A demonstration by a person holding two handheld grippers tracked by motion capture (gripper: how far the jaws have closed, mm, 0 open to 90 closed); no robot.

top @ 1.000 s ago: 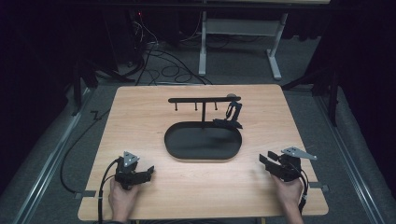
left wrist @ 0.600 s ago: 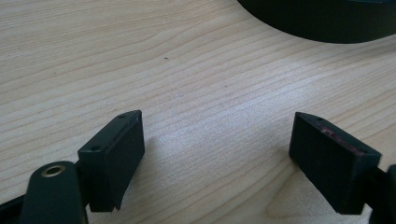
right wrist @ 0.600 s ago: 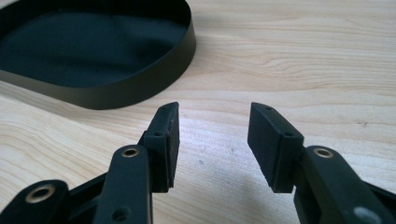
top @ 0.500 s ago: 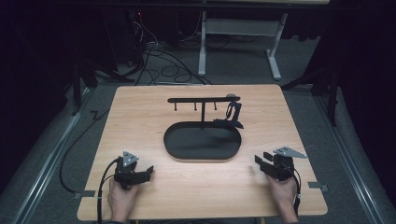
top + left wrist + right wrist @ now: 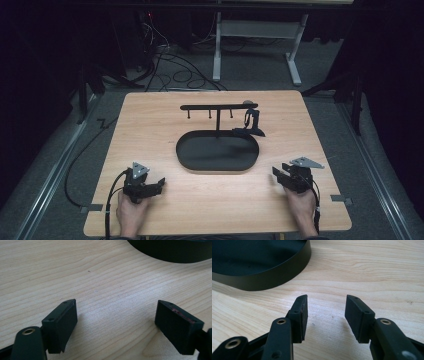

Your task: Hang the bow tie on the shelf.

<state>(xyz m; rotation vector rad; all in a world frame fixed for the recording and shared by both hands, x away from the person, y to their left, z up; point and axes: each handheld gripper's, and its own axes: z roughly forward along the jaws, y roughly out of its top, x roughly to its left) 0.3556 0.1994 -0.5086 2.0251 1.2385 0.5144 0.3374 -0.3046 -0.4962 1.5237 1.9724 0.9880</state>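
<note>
A black oval tray (image 5: 190, 159) lies in the middle of the wooden table (image 5: 150, 125); a black T-shaped rack (image 5: 218, 106) with small hooks rises from its far side, and a dark object (image 5: 251, 122) hangs at its right end. My left gripper (image 5: 159, 184) rests near the front left, held by a hand, jaws open wide over bare wood (image 5: 117, 315). My right gripper (image 5: 276, 173) sits at the front right, open with nothing between its fingers (image 5: 325, 312). The tray's rim (image 5: 274, 277) is just ahead and left of it, and the tray's edge (image 5: 172, 252) lies beyond the left gripper.
Cables (image 5: 170, 65) lie on the floor behind the table, beside a white desk frame (image 5: 260, 35). Each gripper trails a cable (image 5: 107, 205) toward the front edge. Tape marks (image 5: 340, 198) sit at the table's front sides.
My right gripper has slid left and slightly forward along the table's front, toward the tray. The left gripper has stayed put.
</note>
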